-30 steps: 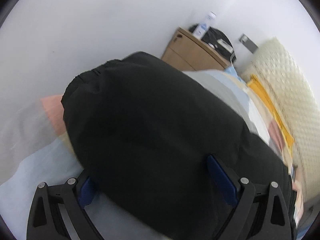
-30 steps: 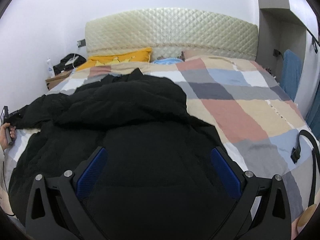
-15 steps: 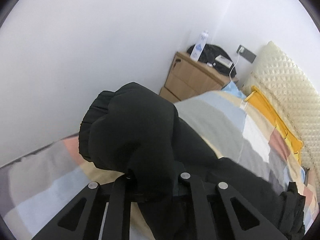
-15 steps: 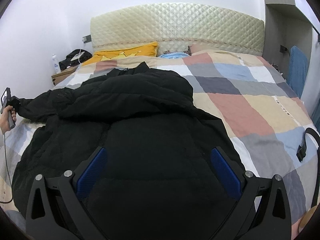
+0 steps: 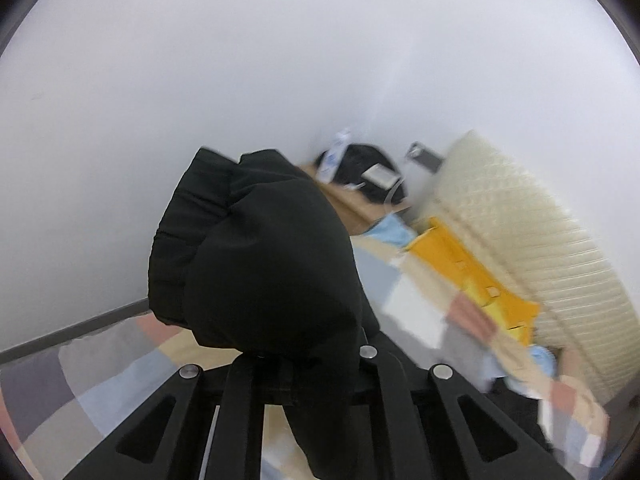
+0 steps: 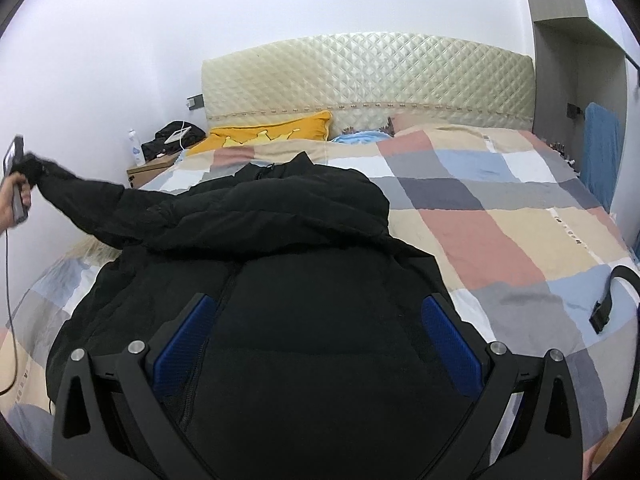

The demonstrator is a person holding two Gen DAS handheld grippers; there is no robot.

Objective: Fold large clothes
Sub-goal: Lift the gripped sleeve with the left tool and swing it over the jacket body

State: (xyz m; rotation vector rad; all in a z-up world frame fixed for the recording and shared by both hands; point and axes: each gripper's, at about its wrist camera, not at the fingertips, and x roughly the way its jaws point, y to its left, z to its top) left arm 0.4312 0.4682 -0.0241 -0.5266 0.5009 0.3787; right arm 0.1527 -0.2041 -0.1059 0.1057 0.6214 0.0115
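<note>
One sleeve [image 5: 256, 264] of the black jacket [image 6: 280, 280] is clamped in your left gripper [image 5: 304, 364] off the bed's [image 6: 500, 216] left edge, while your right gripper [image 6: 316, 332] gapes wide above it.

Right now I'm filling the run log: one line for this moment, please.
left gripper: shut on sleeve, lifted | right gripper: open over black jacket | checked bed

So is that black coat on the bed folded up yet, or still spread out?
Still spread out. The black coat lies open across the checked bedspread, and its sleeve is stretched out sideways, pinched in the left gripper.
</note>
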